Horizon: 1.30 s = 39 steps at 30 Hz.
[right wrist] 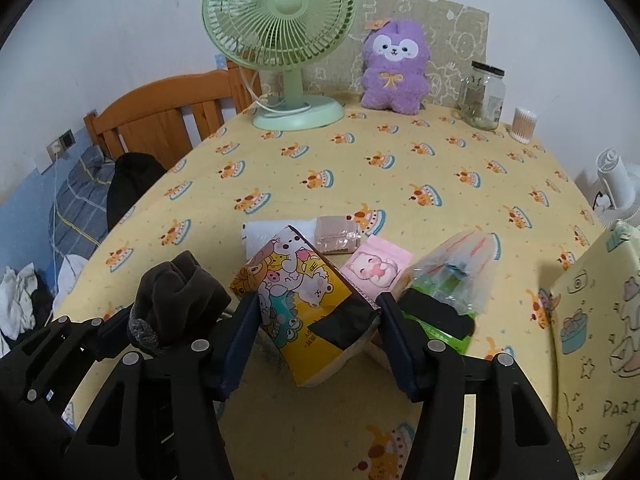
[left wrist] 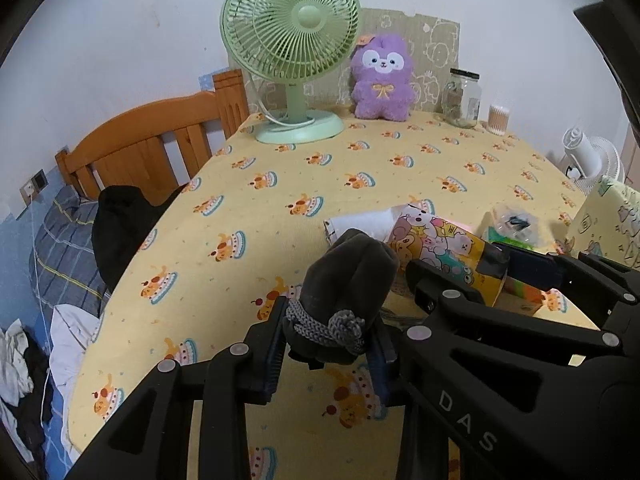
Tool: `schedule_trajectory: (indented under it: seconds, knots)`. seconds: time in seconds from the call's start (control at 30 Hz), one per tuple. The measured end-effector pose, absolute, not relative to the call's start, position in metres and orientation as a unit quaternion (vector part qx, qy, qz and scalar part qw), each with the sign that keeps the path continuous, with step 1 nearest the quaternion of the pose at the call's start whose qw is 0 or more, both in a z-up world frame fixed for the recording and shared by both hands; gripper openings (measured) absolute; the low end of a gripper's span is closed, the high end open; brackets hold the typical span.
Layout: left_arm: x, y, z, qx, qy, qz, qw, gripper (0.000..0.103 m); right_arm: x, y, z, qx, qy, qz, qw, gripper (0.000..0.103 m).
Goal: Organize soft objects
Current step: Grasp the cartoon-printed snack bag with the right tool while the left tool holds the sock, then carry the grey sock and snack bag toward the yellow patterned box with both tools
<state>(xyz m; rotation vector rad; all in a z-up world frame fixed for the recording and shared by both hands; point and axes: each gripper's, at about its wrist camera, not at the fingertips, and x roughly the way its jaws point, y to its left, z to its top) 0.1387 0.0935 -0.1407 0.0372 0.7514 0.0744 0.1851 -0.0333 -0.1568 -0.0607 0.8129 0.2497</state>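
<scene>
My left tool [left wrist: 328,344] clamps the grey bundle [left wrist: 346,276] above the desk [left wrist: 280,184]; my right tool [right wrist: 316,332] grips the cartoon pouch [right wrist: 304,300]. The pouch sits skewed, so I think it can slip out.

Green fan [right wrist: 280,20]: landmark, stands at far edge of table [right wrist: 320,184]. Right of fan along far edge: purple plush [right wrist: 394,68], glass jar [right wrist: 482,96], cotton swab tub [right wrist: 524,120]. Broad cloth in front of fan bare, passable. Nearer: cartoon-print pouch [right wrist: 296,292], pink packet [right wrist: 376,266], clear bag [right wrist: 452,272] crowded together.
</scene>
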Motion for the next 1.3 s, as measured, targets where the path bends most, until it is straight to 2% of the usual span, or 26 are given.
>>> schedule_trajectory:
  seconds: [1.3]
  knots:
    - [0.099, 0.041, -0.057, 0.020, 0.291, 0.003, 0.957, 0.036, 0.129, -0.090, -0.062, -0.020, 0.302, 0.097, 0.948, 0.061]
